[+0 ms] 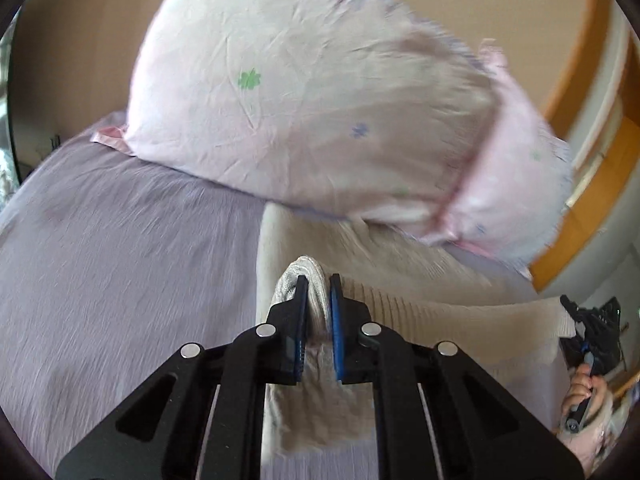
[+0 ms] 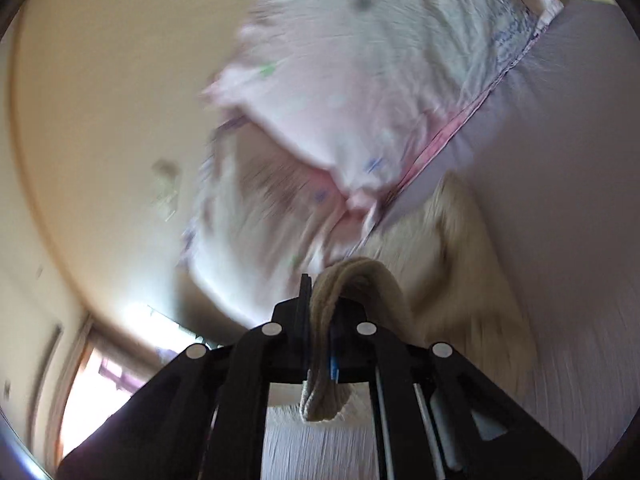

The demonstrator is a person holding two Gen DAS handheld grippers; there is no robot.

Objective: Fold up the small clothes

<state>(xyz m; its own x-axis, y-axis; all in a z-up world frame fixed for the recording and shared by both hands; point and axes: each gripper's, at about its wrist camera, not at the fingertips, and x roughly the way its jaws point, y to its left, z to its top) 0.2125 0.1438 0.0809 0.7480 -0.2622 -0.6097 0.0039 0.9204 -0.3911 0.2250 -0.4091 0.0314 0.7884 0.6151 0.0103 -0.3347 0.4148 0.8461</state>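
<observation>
Bedroom setting: beige wall (image 1: 80,20) behind, orange wooden frame (image 1: 576,80) off to the right of the left claw, lilac bedsheet (image 1: 120,260) spread below and to the left of it.

Cream knitted garment (image 1: 420,292) lying on the sheet just ahead and to the right of the left gripper (image 1: 319,280), ribbed hem running rightward from the blue-padded fingers. Bunched fold of the same knit pinched tight between those pads, rising above the fingertips and hanging down behind them toward the camera. Far edge of the garment tucked under or against the pillow; cannot tell which.

In the right wrist view, right gripper (image 2: 320,284) likewise clamped on a doubled ribbed strip of the garment (image 2: 440,264), which loops over the fingertips and dangles below between the arms; rest of the knit trailing forward and to the right onto the sheet (image 2: 560,200). Heavy motion blur here.

Pale pink pillow (image 1: 300,100) with small green and blue clover prints directly ahead of the left claw, resting on the sheet; seen again (image 2: 360,80) ahead of the right claw, blurred.

At the far right edge of the left view, the right hand (image 1: 582,390) wrapped around the dark handle of its own tool.

Bright window (image 2: 108,368) low to the left of the right claw.
</observation>
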